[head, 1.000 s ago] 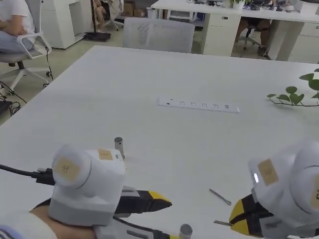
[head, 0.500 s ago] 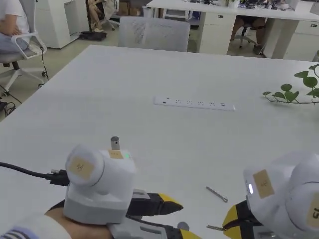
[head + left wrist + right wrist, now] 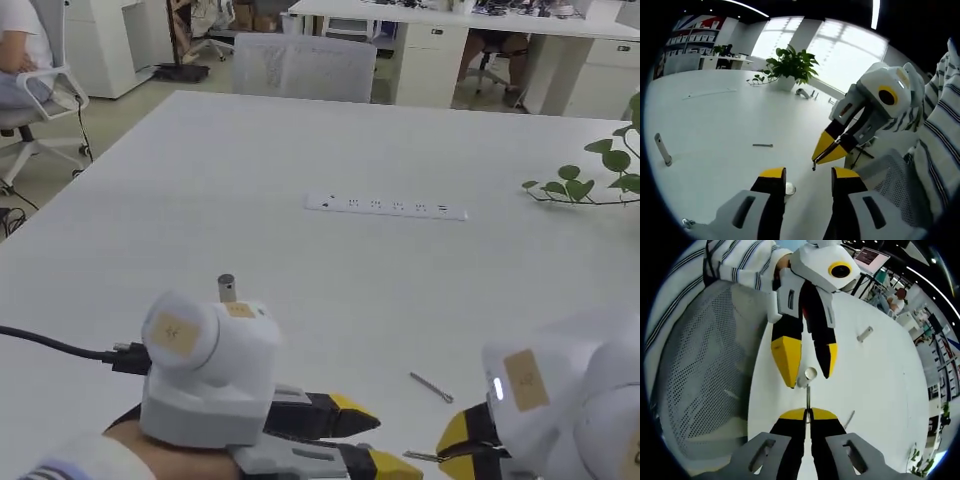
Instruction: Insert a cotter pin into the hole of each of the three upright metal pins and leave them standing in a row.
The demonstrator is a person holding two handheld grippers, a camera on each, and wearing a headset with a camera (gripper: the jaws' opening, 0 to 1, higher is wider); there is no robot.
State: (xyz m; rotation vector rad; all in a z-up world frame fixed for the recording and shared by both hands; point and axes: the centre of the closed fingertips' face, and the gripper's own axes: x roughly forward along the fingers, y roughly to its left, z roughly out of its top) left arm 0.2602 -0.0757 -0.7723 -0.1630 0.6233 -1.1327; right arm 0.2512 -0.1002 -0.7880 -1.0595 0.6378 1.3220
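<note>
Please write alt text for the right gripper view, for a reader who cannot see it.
The right hand-held gripper, shut on a cotter pin, points it at an upright metal pin standing between the open jaws of the left hand-held gripper. A second metal pin is farther off on the white table.

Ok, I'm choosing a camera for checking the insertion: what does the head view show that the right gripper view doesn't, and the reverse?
Head view extras: the black cable trailing from the left gripper, and the right gripper with its white housing, from above. Right gripper view extras: its tongs shut on a cotter pin whose tip sits by the top of a metal pin between the left gripper's open tongs, and a mesh chair seat. Shared: the far metal pin, a loose cotter pin, the white table.
</note>
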